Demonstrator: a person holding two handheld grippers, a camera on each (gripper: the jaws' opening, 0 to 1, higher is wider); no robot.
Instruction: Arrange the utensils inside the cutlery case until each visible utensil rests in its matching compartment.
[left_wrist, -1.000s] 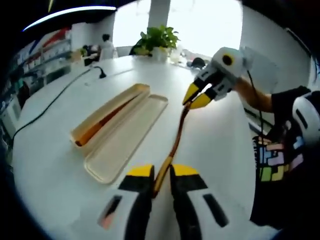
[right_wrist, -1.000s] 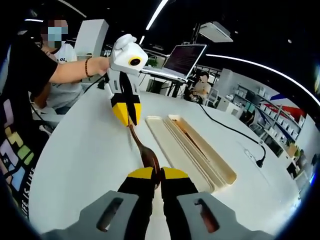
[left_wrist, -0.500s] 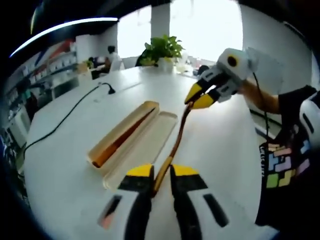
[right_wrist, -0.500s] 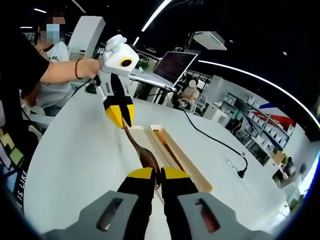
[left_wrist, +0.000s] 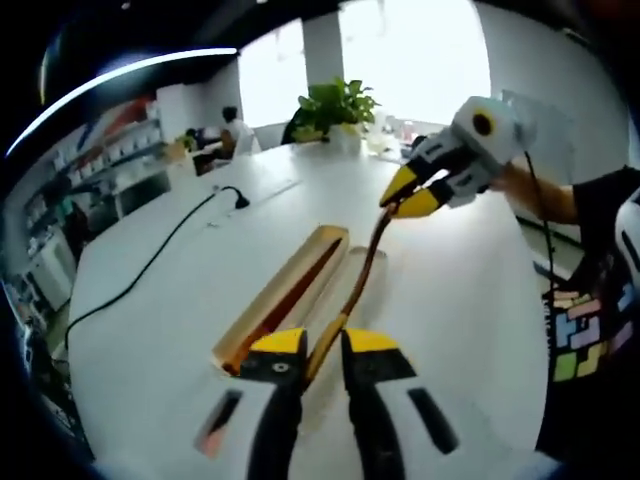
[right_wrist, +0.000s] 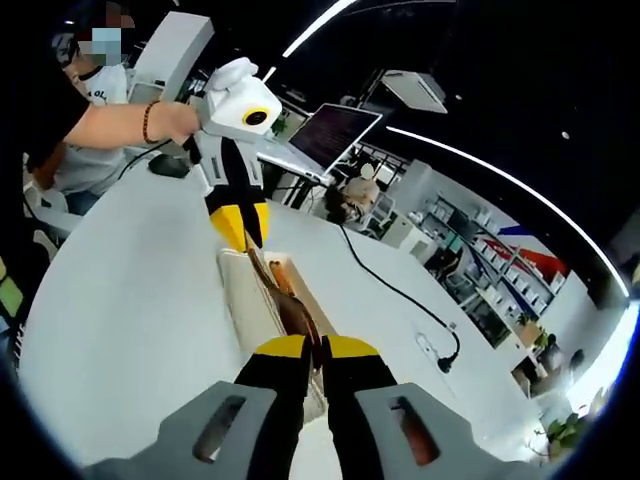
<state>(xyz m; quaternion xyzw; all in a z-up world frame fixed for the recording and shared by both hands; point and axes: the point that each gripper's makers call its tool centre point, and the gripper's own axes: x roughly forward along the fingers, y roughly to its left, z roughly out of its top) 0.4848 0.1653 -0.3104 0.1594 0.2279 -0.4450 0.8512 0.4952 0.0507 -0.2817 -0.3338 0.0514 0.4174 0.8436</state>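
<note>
Holding one brown spoon (left_wrist: 362, 270) between both tools: my left hand-held gripper (left_wrist: 322, 345) is clenched on the handle end, and the right hand-held gripper (right_wrist: 308, 348) is clenched on the bowl end. In the left gripper view the right one comes in from the upper right at (left_wrist: 408, 193), yellow tips pinched on the far end of the spoon. In the right gripper view the left one (right_wrist: 240, 225) hangs from above, a person's hand (right_wrist: 172, 122) w/ a bracelet on its grip.

Spoon is in the air, lying lengthwise over the open cutlery case (left_wrist: 285, 293), roughly parallel to it. Case sits on the white bench (left_wrist: 180, 290); its deeper half has a dark brown utensil (left_wrist: 290, 298) lying in it, can't tell which kind. In the right gripper view the case (right_wrist: 243, 288) runs under the spoon (right_wrist: 290, 305) twd the left tool.

Bkgd: black cable (left_wrist: 150, 265) w/ a plug across the bench, potted plant (left_wrist: 335, 100) at the far edge, open laptop (right_wrist: 325, 135) on another desk.
</note>
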